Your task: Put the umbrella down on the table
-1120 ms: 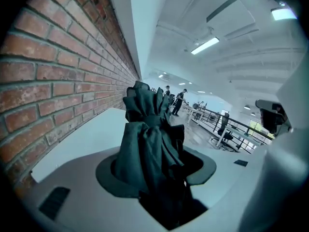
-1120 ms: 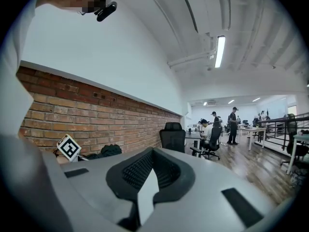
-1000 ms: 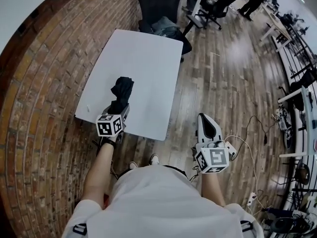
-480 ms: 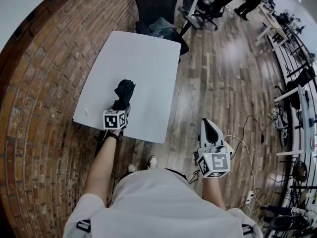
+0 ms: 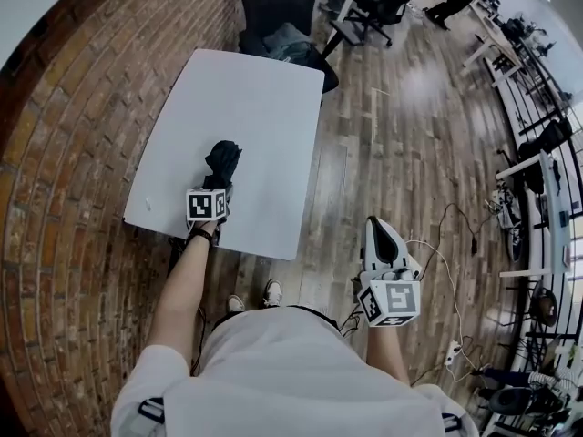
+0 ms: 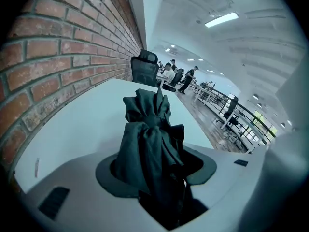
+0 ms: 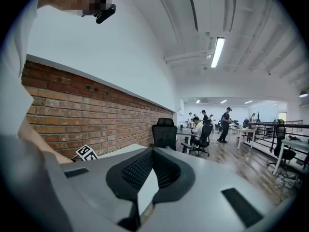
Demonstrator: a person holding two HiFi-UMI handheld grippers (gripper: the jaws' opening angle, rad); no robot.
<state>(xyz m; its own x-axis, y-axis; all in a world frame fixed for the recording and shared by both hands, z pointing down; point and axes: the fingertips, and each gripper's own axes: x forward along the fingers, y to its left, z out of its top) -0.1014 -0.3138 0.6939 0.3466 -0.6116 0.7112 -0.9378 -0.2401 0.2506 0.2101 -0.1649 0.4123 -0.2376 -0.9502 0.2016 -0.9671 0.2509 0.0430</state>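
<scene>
Dark folded fabric umbrella [image 6: 147, 129], clamped in the left gripper [image 6: 157, 173], should be laid flat on the white rectangular desk [image 5: 264, 107].

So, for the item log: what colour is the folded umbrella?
Black, with a dark greenish cast; the umbrella shows best in the left gripper view.

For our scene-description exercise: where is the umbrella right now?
In the head view the black umbrella is left of centre, over the near end of the white table, gripped by the left gripper, with the brick wall to its left.
</scene>
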